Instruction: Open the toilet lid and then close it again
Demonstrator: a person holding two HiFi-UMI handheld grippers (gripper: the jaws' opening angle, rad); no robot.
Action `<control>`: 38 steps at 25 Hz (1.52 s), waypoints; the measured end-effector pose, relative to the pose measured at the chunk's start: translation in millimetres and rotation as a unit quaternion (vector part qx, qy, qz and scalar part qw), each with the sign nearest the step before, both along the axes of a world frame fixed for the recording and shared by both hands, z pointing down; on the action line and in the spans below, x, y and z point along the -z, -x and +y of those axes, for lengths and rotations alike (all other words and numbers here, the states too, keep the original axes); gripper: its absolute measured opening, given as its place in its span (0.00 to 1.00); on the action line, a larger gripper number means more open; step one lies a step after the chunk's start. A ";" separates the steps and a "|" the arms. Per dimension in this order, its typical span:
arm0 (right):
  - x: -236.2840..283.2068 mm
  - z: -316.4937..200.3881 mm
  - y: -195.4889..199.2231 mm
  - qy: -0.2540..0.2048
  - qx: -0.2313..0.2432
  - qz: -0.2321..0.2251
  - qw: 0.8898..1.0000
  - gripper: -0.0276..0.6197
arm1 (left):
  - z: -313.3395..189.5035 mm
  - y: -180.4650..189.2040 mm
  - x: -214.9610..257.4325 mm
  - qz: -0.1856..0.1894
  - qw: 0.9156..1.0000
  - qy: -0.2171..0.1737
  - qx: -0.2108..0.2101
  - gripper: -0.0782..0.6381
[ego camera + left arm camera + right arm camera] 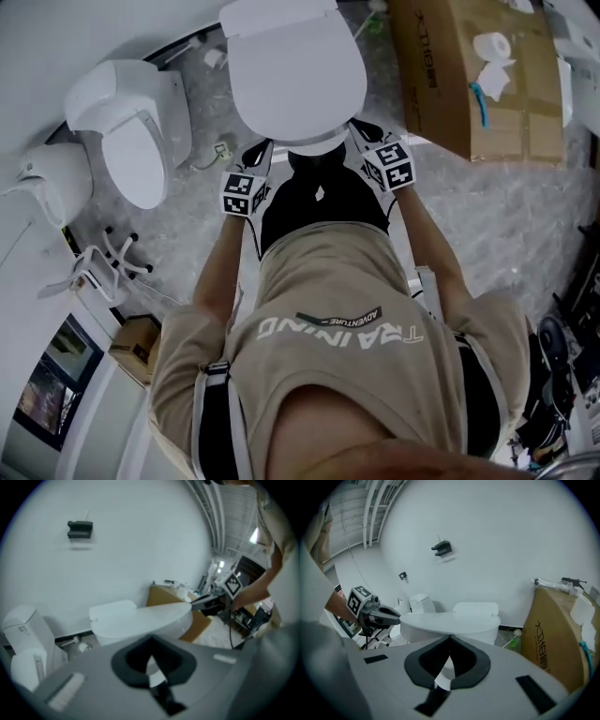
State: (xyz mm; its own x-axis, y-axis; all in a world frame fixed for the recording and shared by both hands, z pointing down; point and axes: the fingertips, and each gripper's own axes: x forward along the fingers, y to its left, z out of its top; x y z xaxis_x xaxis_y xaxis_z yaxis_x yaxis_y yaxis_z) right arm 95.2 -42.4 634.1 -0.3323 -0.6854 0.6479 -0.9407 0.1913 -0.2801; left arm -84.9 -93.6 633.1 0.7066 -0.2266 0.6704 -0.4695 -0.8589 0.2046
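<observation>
The toilet lid is lying down flat over its toilet, shut, against the white wall; the person is standing right at the front of the bowl and leaning over it, both arms reaching forward. The left hand-held gripper is pointing at the front left of the lid's rim, and the right hand-held gripper is pointing at the front right of it, the two flanking the lid's nose; whether either tip is touching the rim cannot be told. In the left gripper view the jaws are meeting at their tips, clenched on nothing, with the lid just ahead; in the right gripper view the jaws are likewise pressed together and grasping nothing, the lid's front edge lying just beyond them. A second toilet is standing on the floor to the left, its seat facing up; a cardboard box is standing to the right of the bowl, with a roll of paper resting on top.
</observation>
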 end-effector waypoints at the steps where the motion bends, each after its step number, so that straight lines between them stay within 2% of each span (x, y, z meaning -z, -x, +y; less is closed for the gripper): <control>1: 3.6 -2.1 -0.7 0.005 -0.004 -0.003 1.000 0.06 | -2.2 -0.8 3.6 -0.002 1.000 0.000 0.001 0.12; 8: 29.2 -25.9 -2.4 0.002 0.013 -0.012 1.000 0.06 | -25.1 -1.9 28.3 -0.009 1.000 -0.016 0.010 0.12; 13: 47.4 -46.0 -10.0 -0.005 0.017 -0.021 1.000 0.06 | -47.0 -9.4 48.5 -0.002 0.998 -0.031 0.059 0.12; 17: 59.2 -58.4 -13.6 0.000 0.035 -0.023 0.999 0.06 | -59.1 -12.3 58.9 -0.010 0.997 -0.045 0.070 0.12; 21: 72.9 -74.7 -18.3 -0.015 0.030 -0.032 0.999 0.06 | -75.3 -16.0 73.3 0.003 0.994 -0.057 0.088 0.12; 25: 85.0 -90.4 -23.8 -0.025 0.014 -0.033 0.999 0.06 | -91.2 -22.4 86.6 0.009 0.995 -0.063 0.083 0.11; 31: 105.4 -121.1 -31.3 -0.046 -0.015 0.006 0.999 0.06 | -121.9 -29.6 106.0 0.028 0.994 -0.074 0.071 0.11; 35: 113.7 -139.2 -35.7 -0.029 -0.026 0.015 0.999 0.06 | -138.6 -33.0 115.1 0.042 0.995 -0.071 0.061 0.11; 38: 122.9 -157.8 -42.0 -0.030 -0.028 0.042 0.998 0.06 | -157.1 -40.1 124.5 0.049 0.995 -0.076 0.051 0.11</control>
State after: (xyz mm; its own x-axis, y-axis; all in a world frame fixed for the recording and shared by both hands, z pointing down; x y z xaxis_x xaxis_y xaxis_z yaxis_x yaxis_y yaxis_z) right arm 137.2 -200.3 511.2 -0.2378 -0.7394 0.6299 -0.9703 0.1512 -0.1888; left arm -44.9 -250.8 508.6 0.7350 -0.3934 0.5523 -0.5397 -0.8325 0.1253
